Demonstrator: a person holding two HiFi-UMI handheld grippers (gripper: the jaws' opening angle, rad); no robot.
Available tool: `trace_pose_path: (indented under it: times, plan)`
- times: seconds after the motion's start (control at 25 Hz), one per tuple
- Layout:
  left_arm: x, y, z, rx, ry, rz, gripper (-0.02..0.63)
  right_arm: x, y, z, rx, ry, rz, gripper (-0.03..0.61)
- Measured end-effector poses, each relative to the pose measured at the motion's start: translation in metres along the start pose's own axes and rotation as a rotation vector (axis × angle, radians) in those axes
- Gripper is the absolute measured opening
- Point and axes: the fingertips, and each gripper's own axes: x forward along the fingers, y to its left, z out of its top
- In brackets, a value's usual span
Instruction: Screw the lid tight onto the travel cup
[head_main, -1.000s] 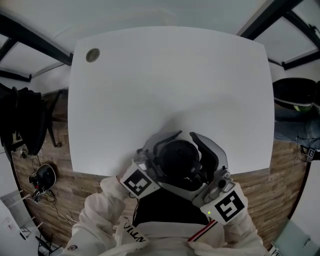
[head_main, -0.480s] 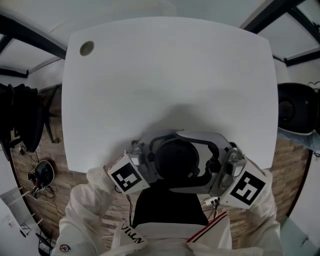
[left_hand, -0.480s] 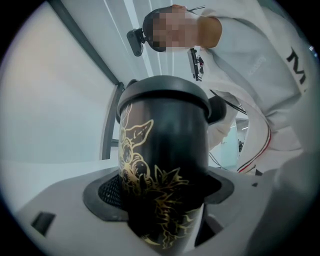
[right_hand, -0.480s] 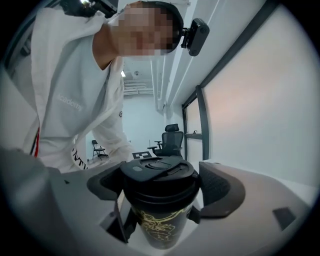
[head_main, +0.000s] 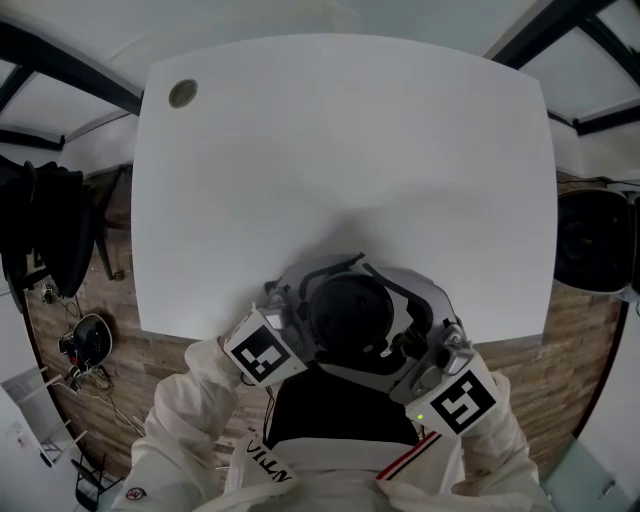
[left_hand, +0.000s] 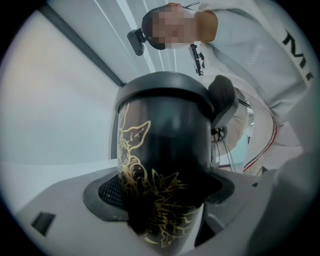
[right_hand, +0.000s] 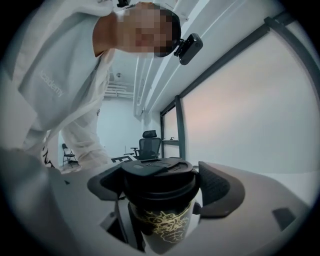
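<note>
Travel cup (left_hand: 165, 150) clamped in left gripper (left_hand: 161, 197) jaws, lid (right_hand: 157, 170) clenched between right gripper (right_hand: 165, 192) jaws

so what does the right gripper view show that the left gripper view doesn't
Only the right gripper view: the lid's flat top face, the right tongs closed on its rim, and an office chair behind.
Only the left gripper view: the travel cup's tall side, with the left tongs gripping it low down.
Both: the lid sitting on the cup, its gold pattern, the person's white top and head camera.
</note>
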Motion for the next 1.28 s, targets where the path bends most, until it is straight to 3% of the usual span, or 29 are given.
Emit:
trace_pose_path:
  times: [0.32,0.72,1.04,1.28]
  plan:
    - [0.001,0.002,-0.001,-0.015,0.025,0.103,0.411,-0.003,-0.003,0.002,0.028,-0.013,-0.147,0.454]
    - [-0.002,-0.001,-0.002,-0.013,0.063,0.038,0.413,-0.001,0.000,-0.001,0.020,-0.012,-0.093,0.454]
    - [-0.011,-0.004,0.000,-0.025,0.078,0.053,0.413,-0.005,0.007,0.006,0.039,-0.014,-0.036,0.455]
    - [-0.032,-0.003,-0.011,-0.025,0.154,0.071,0.413,-0.018,0.006,0.013,0.066,-0.018,-0.066,0.455]
